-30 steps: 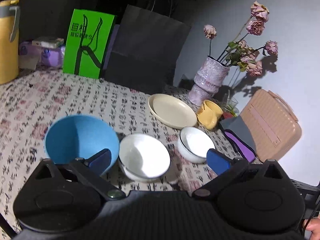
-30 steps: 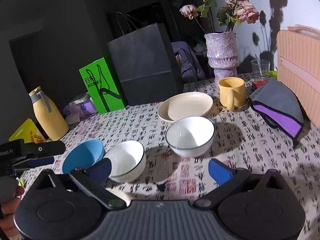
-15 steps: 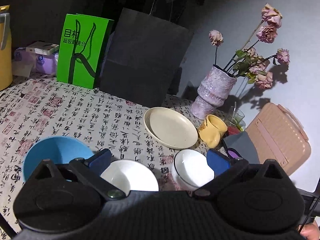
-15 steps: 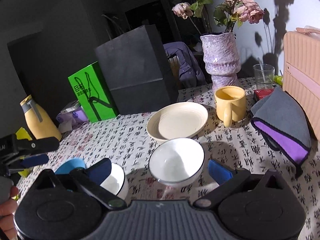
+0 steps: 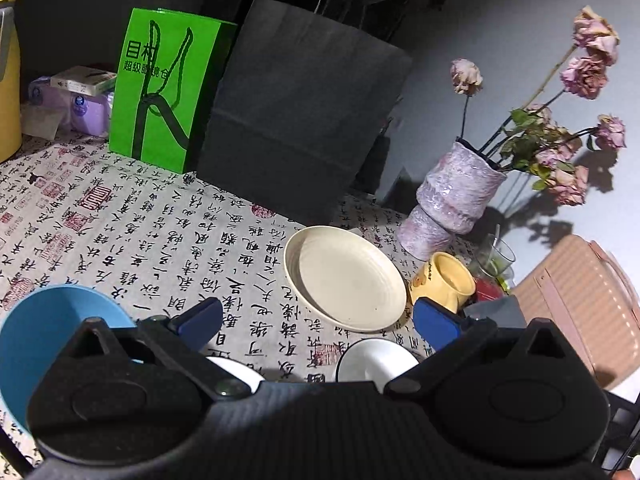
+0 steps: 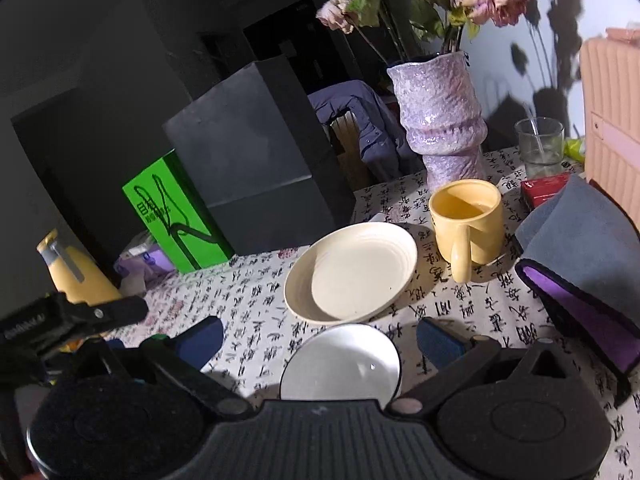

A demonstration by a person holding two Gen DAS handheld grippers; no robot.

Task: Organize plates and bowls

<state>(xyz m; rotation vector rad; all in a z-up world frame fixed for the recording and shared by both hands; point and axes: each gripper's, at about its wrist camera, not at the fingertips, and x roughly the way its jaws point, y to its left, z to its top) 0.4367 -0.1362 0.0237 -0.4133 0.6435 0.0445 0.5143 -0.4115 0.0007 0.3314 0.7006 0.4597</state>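
A cream plate [image 5: 346,280] [image 6: 352,270] lies on the patterned tablecloth, in front of a black paper bag. A blue bowl [image 5: 48,328] sits at the lower left of the left wrist view. Two white bowls show there only in part: one [image 5: 236,370] behind the left finger, the other [image 5: 376,362] near the right finger. My left gripper [image 5: 316,320] is open above the cloth, empty. My right gripper [image 6: 320,338] is open too, with a dark-rimmed white bowl [image 6: 342,364] just beneath and between its fingers; contact cannot be told.
A yellow mug [image 6: 466,224], a purple vase of dried roses [image 6: 440,112], a drinking glass [image 6: 540,144], a grey-purple cloth [image 6: 580,248] and a pink case [image 5: 576,304] crowd the right. A green bag [image 5: 164,88], black bag [image 5: 296,116] and yellow bottle [image 6: 72,268] stand behind.
Both grippers have advanced toward the cream plate. The bowls have slid down under the gripper bodies, and the dark-rimmed white bowl now lies between the right fingers. Both stay open.
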